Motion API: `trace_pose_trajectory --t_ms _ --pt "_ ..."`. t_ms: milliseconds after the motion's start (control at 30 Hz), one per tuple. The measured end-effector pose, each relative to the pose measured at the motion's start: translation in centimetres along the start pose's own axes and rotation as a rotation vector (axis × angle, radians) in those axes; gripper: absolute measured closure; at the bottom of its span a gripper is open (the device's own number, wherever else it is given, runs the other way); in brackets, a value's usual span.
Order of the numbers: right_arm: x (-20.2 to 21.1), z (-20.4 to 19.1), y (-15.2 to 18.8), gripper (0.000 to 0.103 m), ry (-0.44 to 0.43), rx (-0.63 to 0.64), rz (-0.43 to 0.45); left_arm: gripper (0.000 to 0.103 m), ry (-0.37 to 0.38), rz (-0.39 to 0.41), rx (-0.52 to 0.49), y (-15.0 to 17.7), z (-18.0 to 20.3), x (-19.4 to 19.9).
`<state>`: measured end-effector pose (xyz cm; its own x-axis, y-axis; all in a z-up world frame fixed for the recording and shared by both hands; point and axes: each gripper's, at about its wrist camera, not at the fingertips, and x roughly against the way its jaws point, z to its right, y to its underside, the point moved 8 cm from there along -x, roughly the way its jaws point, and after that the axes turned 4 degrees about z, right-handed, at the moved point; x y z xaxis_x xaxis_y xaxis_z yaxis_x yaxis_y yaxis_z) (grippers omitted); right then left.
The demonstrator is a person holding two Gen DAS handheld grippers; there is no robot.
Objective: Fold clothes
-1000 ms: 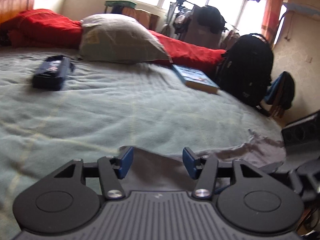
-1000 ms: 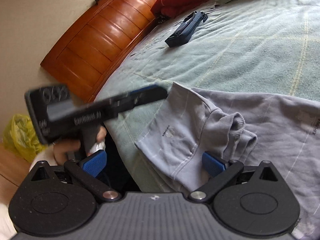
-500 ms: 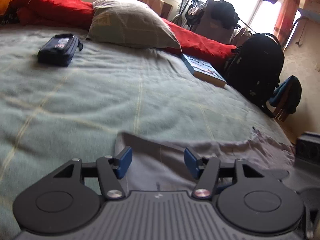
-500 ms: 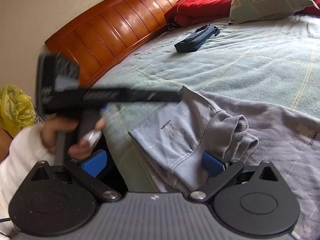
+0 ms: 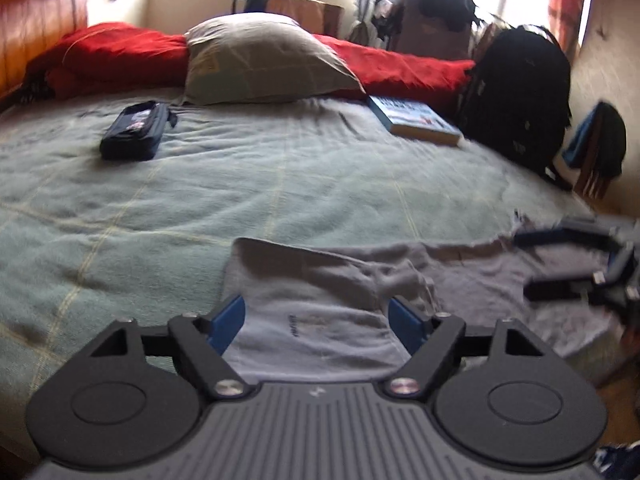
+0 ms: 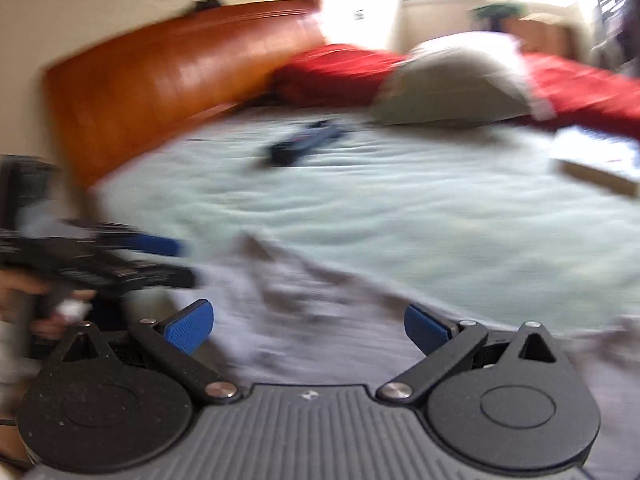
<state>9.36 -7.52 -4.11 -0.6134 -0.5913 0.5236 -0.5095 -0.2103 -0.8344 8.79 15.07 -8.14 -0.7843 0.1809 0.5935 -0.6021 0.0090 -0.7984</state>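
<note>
garment: grey sweatshirt [image 5: 320, 320] lying on the bed [image 5: 280, 184], looking soft, light, floppy
grab spot: probably its near hem corners
left claw [image 5: 316, 320]: opening, gripping nothing
right claw [image 6: 308, 324]: blurry, gaping, empty

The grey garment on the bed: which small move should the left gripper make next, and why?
Probably ease the left gripper forward and close on the near edge of the grey garment. Its jaws are opening, the cloth lies flat between them ungripped, and the right gripper also stands open above the cloth.
</note>
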Motion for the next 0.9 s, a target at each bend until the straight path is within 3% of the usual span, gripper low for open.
trace_pose_trajectory --t_ms 100,200,300,500,600,700,833,900 --pt "0.5 2.9 1.8 0.000 0.137 0.008 -0.034 0.024 -0.053 -0.023 -0.079 0.7 1.5 -1.6" --pt "0.2 4.5 4.4 0.000 0.209 0.009 -0.088 0.022 -0.102 -0.063 -0.108 2.3 1.7 -3.1" --pt "-1.0 5.3 7.0 0.000 0.238 0.020 -0.157 0.018 -0.107 -0.051 -0.066 2.8 1.1 -3.1" --pt "0.8 4.8 6.6 0.000 0.274 0.071 -0.109 0.018 -0.123 -0.015 -0.068 1.5 2.3 -1.5" --pt "1.5 4.5 8.1 0.000 0.293 0.086 -0.143 0.017 -0.107 -0.011 -0.051 1.9 3.2 -1.7" --pt "2.9 4.1 9.1 0.000 0.307 0.083 -0.119 0.017 -0.119 -0.026 -0.023 2.6 3.4 -2.3" --pt "5.7 5.4 8.8 0.000 0.362 0.042 -0.083 0.017 -0.136 -0.014 -0.022 2.4 3.8 -1.8" --pt "5.8 6.8 9.6 0.000 0.401 0.033 -0.115 0.017 -0.131 0.001 -0.031 2.0 4.2 -1.3"
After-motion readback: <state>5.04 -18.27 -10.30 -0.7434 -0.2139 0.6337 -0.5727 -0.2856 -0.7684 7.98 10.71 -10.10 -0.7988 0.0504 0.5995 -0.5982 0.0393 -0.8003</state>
